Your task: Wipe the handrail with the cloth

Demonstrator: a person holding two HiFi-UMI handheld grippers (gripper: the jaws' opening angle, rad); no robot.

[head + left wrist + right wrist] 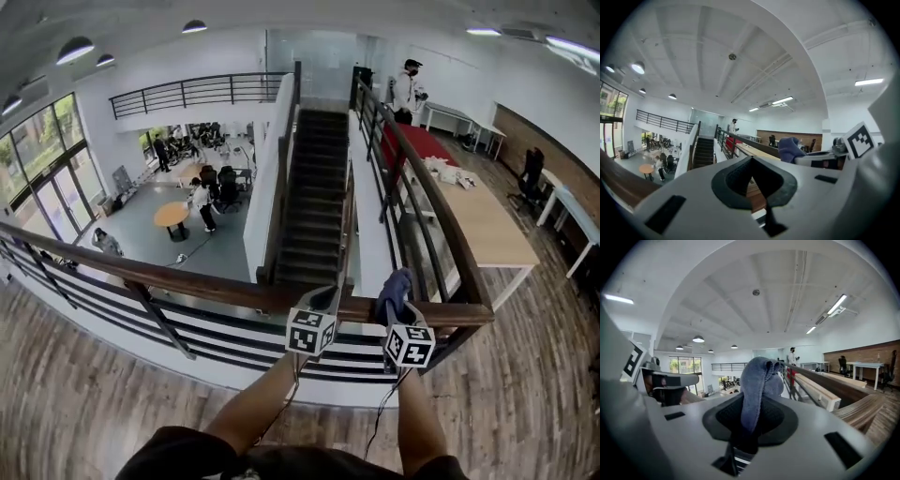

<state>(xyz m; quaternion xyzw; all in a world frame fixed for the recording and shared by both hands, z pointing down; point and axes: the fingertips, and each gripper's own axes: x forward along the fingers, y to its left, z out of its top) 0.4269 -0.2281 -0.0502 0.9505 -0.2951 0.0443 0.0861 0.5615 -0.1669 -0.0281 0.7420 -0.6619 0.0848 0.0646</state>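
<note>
The brown wooden handrail (216, 289) runs across in front of me and turns at a corner (476, 314) towards the back. My right gripper (396, 306) is shut on a blue cloth (396, 285) that sits at the rail just left of that corner. In the right gripper view the cloth (757, 383) stands up out of the jaws. My left gripper (323, 298) hovers at the rail just left of the right one, jaws together with nothing between them. In the left gripper view the cloth (787, 149) shows to the right and the rail (618, 183) low on the left.
Beyond the rail is a drop to a lower floor with people (202, 202) and a round table (172, 216). A dark staircase (314, 187) goes down ahead. A long wooden table (483, 220) stands right of the far rail, and a person (406, 89) stands at the back.
</note>
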